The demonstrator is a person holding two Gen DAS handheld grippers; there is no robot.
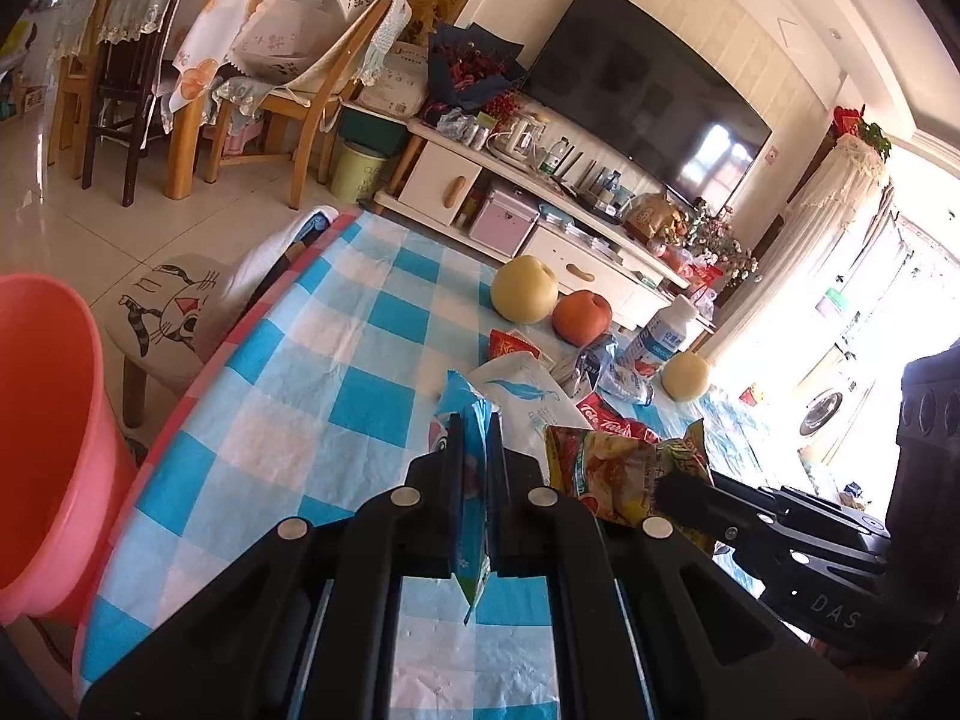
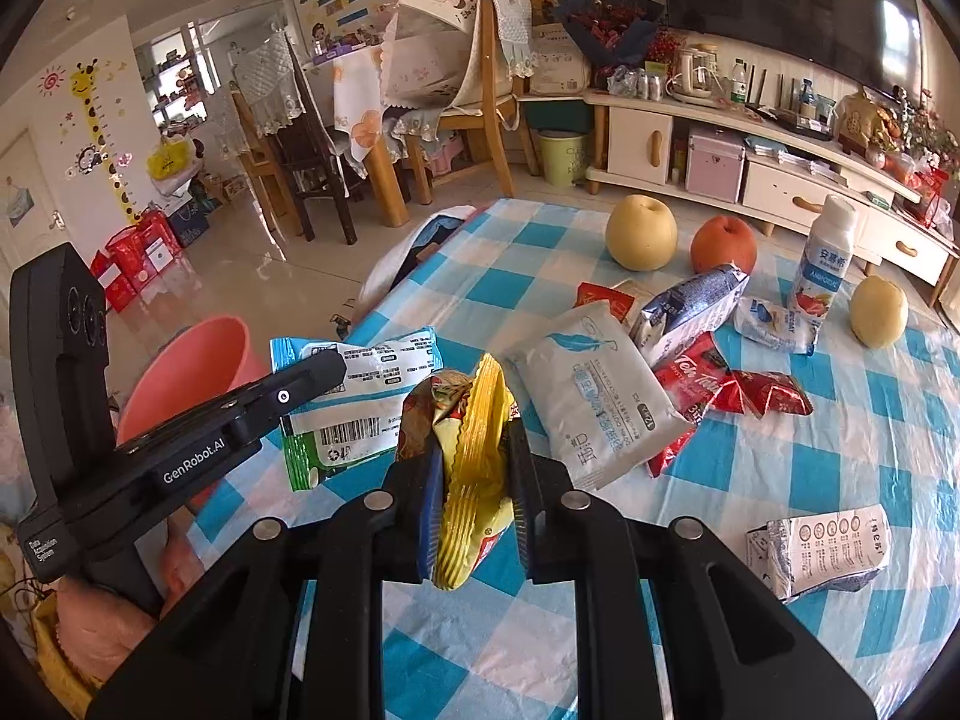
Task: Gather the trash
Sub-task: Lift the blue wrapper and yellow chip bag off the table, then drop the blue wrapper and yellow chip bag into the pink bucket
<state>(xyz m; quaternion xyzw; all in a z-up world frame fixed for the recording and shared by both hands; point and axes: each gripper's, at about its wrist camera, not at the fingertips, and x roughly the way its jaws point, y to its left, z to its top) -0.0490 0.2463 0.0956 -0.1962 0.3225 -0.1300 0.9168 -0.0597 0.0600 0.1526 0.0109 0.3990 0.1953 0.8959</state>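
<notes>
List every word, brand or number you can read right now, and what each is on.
"GenRobot.AI": side of the left hand-held gripper.
"Data Acquisition System": its handle.
"DAS": side of the right hand-held gripper.
"Tea Time", partly creased: red wrapper.
Blurred or too small: blue-white wrapper, white packet, drink bottle, yellow wrapper.

Left gripper [image 1: 477, 438] angled down, jaws clamped tight on a thin blue wrapper [image 1: 471, 480] that stands edge-on between the pads. Right gripper [image 2: 474, 450] tilted down more steeply, jaws pinched on a crumpled yellow packet [image 2: 471, 480] that bulges above and below the pads. The two grippers sit close side by side, both lifted off the surface.
</notes>
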